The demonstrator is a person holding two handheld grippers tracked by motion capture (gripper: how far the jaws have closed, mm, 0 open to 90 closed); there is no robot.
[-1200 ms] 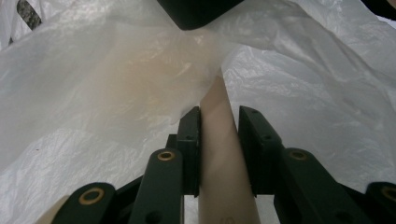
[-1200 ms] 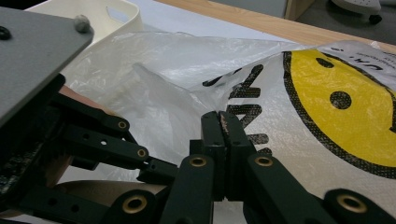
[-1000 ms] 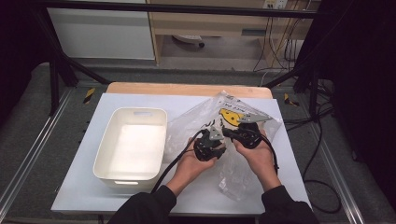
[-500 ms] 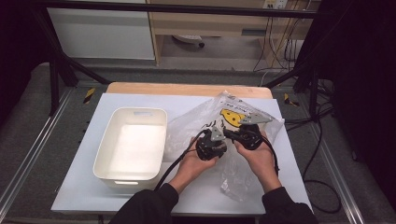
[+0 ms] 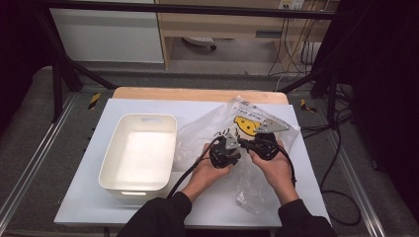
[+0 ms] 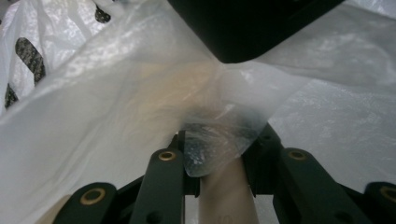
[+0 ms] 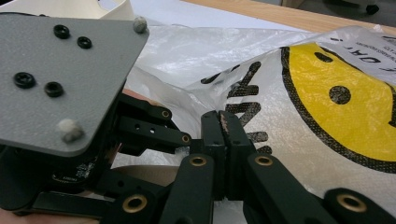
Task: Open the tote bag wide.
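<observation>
A clear plastic bag (image 5: 247, 123) printed with a yellow smiley face (image 7: 345, 98) lies on the white table, right of centre. Both hands hold their grippers close together over its middle, tips facing each other. In the left gripper view a bunched fold of film (image 6: 210, 144) sits between the jaws of my left gripper (image 6: 219, 144), also seen from above (image 5: 237, 147), and the film pulls taut from there. My right gripper (image 7: 223, 126) has its jaws pressed together on a thin edge of the bag, next to the black lettering; from above it (image 5: 248, 143) is just right of the left one.
A white rectangular tub (image 5: 141, 150) stands on the table's left half, close to the left forearm. The tabletop (image 5: 148, 106) ends in a wooden strip at the back. Cables trail off the right side to the floor (image 5: 341, 192).
</observation>
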